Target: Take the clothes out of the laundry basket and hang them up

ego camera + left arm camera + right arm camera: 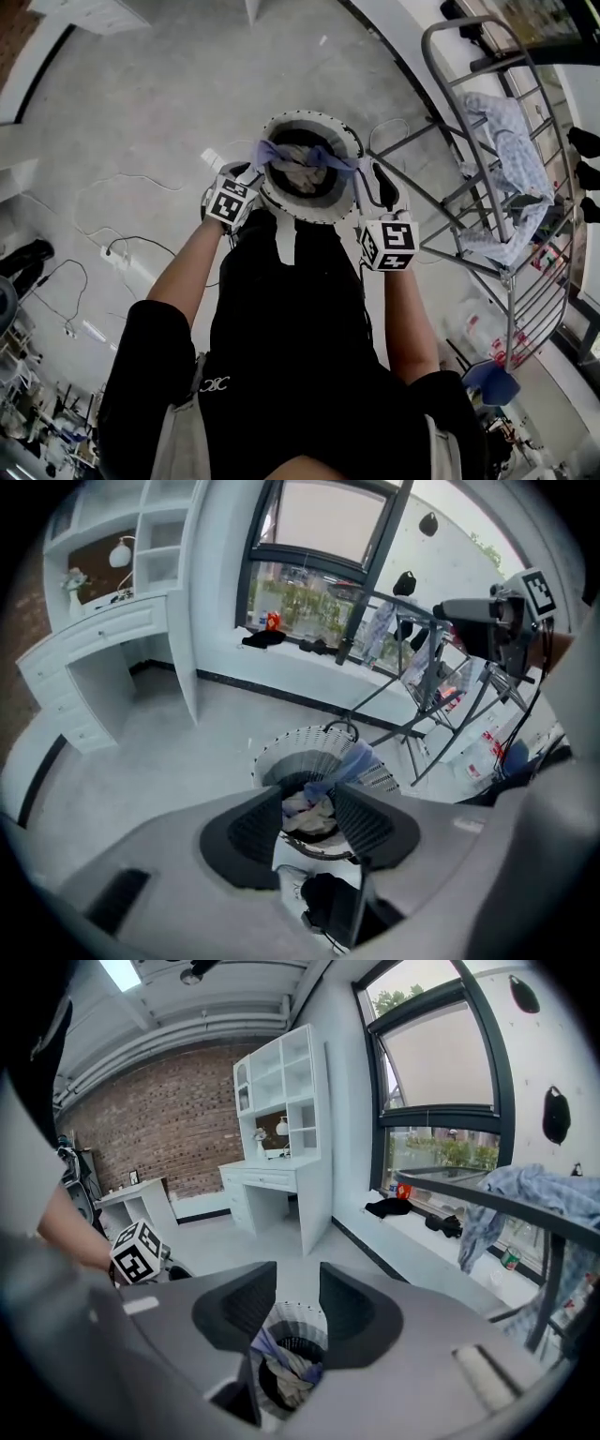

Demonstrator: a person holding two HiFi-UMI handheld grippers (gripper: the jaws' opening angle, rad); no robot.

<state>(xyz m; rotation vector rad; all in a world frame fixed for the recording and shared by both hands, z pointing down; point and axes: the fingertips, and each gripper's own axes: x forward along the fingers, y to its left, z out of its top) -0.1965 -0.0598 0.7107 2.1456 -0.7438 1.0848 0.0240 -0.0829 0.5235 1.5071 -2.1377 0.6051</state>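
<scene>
A round white laundry basket (328, 211) stands on the floor in front of me, with crumpled clothes (298, 169) inside and a blue garment (328, 157) draped across its rim. My left gripper (251, 178) hangs at the basket's left rim and my right gripper (373, 180) at its right rim. Both are open and hold nothing. In the left gripper view the open gripper (307, 797) frames the basket (309, 747) and its clothes (309, 810). In the right gripper view the open gripper (297, 1283) looks down on the basket (295, 1321).
A metal drying rack (511, 281) stands to the right with a pale blue patterned garment (511, 141) hung on it. Cables (131, 248) trail over the grey floor at left. A white desk and shelf unit (281, 1147) and a window sill (300, 653) line the room.
</scene>
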